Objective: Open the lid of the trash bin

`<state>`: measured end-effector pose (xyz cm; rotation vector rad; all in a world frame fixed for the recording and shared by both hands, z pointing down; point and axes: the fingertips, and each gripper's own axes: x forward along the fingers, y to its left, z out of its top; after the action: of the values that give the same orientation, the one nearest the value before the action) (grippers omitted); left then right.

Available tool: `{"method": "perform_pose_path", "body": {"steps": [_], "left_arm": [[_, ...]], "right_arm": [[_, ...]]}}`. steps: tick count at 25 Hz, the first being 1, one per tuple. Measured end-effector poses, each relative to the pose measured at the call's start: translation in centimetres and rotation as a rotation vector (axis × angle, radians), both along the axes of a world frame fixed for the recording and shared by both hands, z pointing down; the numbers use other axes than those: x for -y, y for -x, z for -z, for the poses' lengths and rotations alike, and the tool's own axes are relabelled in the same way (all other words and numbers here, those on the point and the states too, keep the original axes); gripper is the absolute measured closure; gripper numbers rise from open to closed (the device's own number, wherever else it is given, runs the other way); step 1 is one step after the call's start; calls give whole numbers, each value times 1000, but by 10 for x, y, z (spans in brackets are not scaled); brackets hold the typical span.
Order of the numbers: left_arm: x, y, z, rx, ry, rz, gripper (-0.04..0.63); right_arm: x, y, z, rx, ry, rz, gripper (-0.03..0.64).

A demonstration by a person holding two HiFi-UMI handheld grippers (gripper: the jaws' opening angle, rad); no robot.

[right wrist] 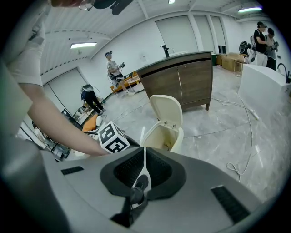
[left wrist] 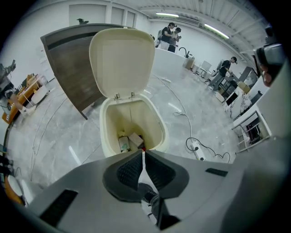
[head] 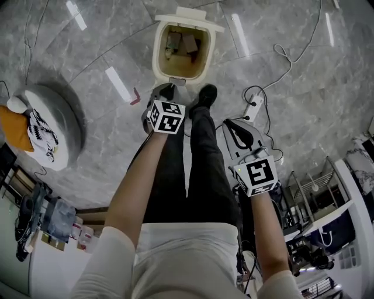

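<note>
Already the lid (head: 188, 16) of the cream trash bin (head: 156, 58) stands upright at the far rim, and small boxes (head: 182, 42) lie inside. The bin sits on the grey floor (head: 105, 52), with a black shoe (head: 204, 95) just beside its near edge. The left claw (head: 165, 90) hovers by that edge, jaws pressed together on nothing. The right claw (head: 236, 131), farther back, is likewise pressed together and empty.

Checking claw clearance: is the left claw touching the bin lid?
Apart. Left gripper view: the lid stands open behind the trash bin, whose whole mouth lies between it and the shut left claw.
</note>
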<state>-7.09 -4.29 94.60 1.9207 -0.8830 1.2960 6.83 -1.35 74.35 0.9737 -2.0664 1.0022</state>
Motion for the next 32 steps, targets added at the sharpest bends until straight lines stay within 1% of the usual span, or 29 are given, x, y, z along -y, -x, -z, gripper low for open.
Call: {"method": "perform_pose_path", "body": {"steps": [5,11,15,19,22,27,32], "left_arm": [[1,6,30,-25,-5,38,575],[-3,10,78,-50,-11,56,575],[-4,11,114,-71,-24,52,575],[6,4,161,-122,-79,18,575],[7,4,196,-141,-109,-7,575],[10,10,251,-174,-175,13,575],[6,17,295,-200,-222,23,575]], "right_arm": [[5,0,17,-7,-30,3,580],[12,2,48,-27,-71,32,580],[20,1,74,-39,-94,38,580],[30,-2,104,-11,-104,-2,580],[32,-3,124,4,-112,-28,580],[34,-5,154,24,-125,-38,580],[29,-6,179,10,-166,-5,580]]}}
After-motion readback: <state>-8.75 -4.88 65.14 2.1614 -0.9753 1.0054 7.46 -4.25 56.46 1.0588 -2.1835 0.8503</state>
